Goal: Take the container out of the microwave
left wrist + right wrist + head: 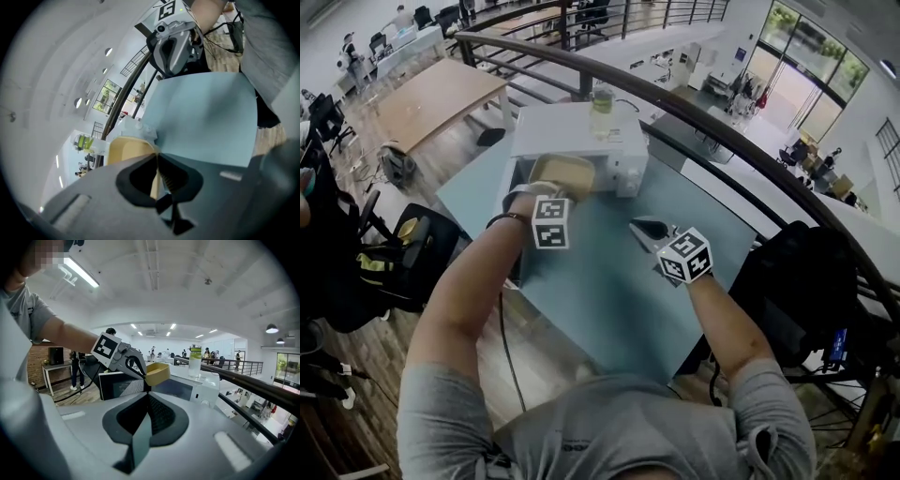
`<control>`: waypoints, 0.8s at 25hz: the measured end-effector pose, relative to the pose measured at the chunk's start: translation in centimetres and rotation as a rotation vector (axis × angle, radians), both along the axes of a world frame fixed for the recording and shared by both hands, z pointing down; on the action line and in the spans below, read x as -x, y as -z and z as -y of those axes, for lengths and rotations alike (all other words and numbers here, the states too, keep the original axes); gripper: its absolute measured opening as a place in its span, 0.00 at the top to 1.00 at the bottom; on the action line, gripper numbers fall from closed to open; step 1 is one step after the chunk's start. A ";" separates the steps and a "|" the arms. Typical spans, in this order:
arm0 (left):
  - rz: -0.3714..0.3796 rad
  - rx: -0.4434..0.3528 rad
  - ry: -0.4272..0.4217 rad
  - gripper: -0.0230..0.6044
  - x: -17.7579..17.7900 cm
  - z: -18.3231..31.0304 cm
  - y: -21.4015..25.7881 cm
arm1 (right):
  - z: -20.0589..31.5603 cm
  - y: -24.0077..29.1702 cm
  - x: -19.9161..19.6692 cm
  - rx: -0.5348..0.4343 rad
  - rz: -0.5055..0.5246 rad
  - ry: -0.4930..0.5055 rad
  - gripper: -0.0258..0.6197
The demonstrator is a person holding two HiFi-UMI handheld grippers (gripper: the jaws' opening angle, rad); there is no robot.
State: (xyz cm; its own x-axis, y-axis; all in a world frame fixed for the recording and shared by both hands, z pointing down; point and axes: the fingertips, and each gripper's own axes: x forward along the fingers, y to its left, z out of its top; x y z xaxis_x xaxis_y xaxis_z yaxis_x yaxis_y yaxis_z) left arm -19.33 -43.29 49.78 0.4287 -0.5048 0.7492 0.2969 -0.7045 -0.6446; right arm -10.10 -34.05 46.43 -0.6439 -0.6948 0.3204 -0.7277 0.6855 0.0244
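In the head view, a white box-shaped microwave [581, 136] sits at the far edge of the pale blue-grey counter [609, 291] with its door swung open. The left arm reaches straight out to it so the left gripper [546, 192] can carry the pale yellow plastic container [567, 174], which is at the mouth of the cavity and seems just clear of it. A clear bottle of yellow-green liquid [601, 98] stands on the microwave's top. The right arm is bent and the right gripper [645, 230] hangs over the middle of the counter, probably to stay out of the way. In the left gripper view, the jaws are pinched on the container's thin wall [126, 150], a rim grasp that likely keeps it level. In the right gripper view, the jaws are pressed together on nothing and point at the container [158, 372], which is held up in front of the dark open door [119, 385].
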 end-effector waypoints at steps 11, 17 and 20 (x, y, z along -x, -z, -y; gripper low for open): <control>-0.010 -0.023 0.014 0.92 -2.9 -4.5 3.9 | -3.9 3.5 -3.5 -0.050 -0.006 0.018 0.95; -0.001 -0.024 0.063 0.92 -5.9 -7.6 4.6 | -5.7 4.3 -7.4 -0.065 -0.010 0.069 0.95; 0.018 -0.031 0.074 0.92 -7.5 -9.4 4.9 | -6.7 4.8 -9.3 -0.073 -0.010 0.093 0.95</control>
State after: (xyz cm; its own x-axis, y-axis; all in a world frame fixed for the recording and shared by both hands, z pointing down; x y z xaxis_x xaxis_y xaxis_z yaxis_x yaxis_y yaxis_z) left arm -11.81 -33.92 44.86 0.3761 -0.5577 0.7400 0.2560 -0.7050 -0.6614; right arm -0.78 -27.36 41.64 -0.7040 -0.6537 0.2775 -0.6602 0.7464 0.0835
